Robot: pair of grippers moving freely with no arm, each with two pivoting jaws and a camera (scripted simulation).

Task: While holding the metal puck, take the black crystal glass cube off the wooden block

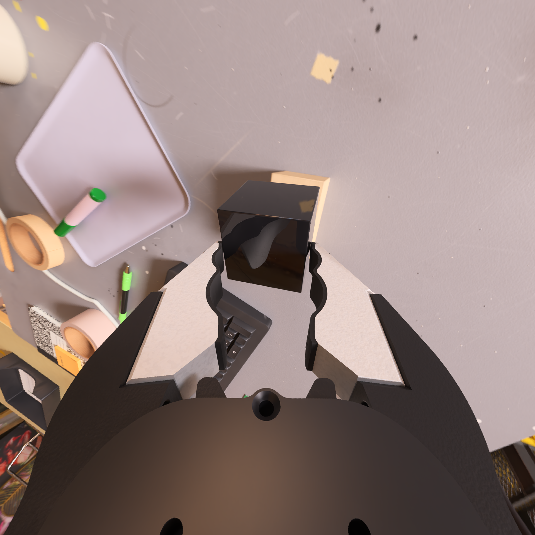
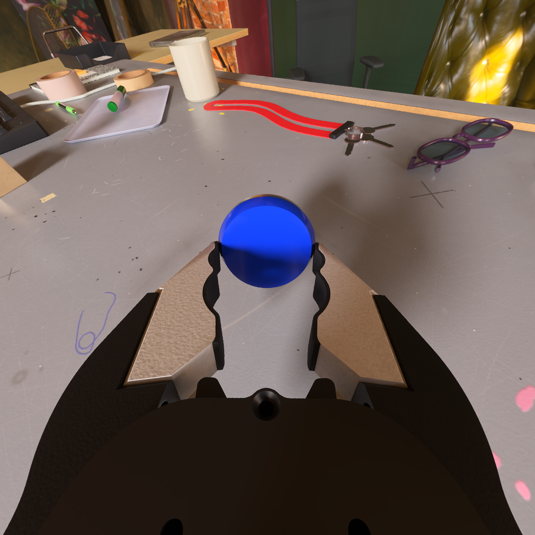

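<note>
My left gripper (image 1: pixel 265 246) is shut on the black crystal glass cube (image 1: pixel 269 228), with the fingertips on its two sides. The pale wooden block (image 1: pixel 302 178) lies on the grey table just beyond it. The cube hides most of the block, and I cannot tell whether they touch. My right gripper (image 2: pixel 266 246) is shut on the metal puck (image 2: pixel 266 240), a shiny blue round disc, and holds it above the table.
A lilac tray (image 1: pixel 95 130) with a green-capped marker (image 1: pixel 81 211) lies left of the cube, near tape rolls (image 1: pixel 34 241), a green pen (image 1: pixel 125 289) and a dark keypad (image 1: pixel 240 327). A cream cup (image 2: pixel 194 66), a red lanyard with keys (image 2: pixel 278 115) and purple glasses (image 2: pixel 460 142) lie beyond the puck.
</note>
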